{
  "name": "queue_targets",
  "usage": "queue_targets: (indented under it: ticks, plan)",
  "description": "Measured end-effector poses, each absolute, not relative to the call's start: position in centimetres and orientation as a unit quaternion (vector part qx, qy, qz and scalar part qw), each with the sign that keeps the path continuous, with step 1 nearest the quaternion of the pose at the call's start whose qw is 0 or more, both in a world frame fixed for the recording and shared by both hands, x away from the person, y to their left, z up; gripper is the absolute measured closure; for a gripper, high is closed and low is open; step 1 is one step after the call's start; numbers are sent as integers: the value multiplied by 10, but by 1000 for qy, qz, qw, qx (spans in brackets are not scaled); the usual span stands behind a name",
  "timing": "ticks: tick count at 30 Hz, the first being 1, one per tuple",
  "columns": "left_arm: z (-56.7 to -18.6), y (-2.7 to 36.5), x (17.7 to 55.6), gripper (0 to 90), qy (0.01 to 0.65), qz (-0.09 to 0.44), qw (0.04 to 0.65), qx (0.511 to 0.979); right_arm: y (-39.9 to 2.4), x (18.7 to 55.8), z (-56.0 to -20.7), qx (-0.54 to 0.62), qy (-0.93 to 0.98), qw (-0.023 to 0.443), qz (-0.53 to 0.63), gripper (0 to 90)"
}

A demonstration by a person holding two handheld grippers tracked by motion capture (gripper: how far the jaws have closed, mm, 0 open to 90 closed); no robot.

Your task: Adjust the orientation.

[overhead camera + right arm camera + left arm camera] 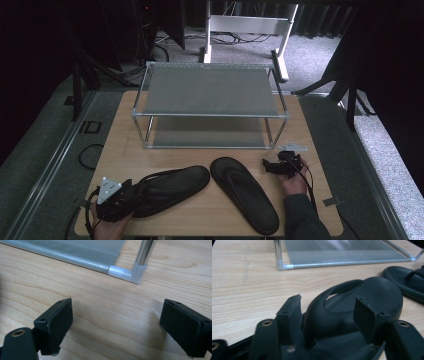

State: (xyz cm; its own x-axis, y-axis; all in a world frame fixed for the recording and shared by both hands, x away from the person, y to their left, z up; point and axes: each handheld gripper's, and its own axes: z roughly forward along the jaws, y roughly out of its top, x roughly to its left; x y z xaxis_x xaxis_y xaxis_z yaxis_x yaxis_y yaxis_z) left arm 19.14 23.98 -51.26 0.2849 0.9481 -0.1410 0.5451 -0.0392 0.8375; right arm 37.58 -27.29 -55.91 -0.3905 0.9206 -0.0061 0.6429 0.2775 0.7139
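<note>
On the table (120, 150), seen from above, the left slipper (172, 187) is gripped at its near end by the left gripper (120, 197), its long axis running up-right toward the shelf rack (210, 116). Between the left gripper's jaws, the slipper's heel is clamped. The right gripper (116, 327) is held wide and empty.
</note>
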Motion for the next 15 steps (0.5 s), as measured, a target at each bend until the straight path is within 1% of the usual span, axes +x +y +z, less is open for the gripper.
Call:
queue_targets:
  ticks: [3,8,11,15]
  plan:
    - [-514,243,187,429,552,239,413,683,-273,376,-559,509,769,216,321,111]
    - [-518,248,179,438,566,238,390,686,-273,376,-559,509,769,216,321,111]
    - [-521,248,177,509,570,226,378,694,-273,376,-559,509,769,216,321,111]
    - [-524,244,180,555,562,222,361,710,-273,376,-559,509,769,216,321,111]
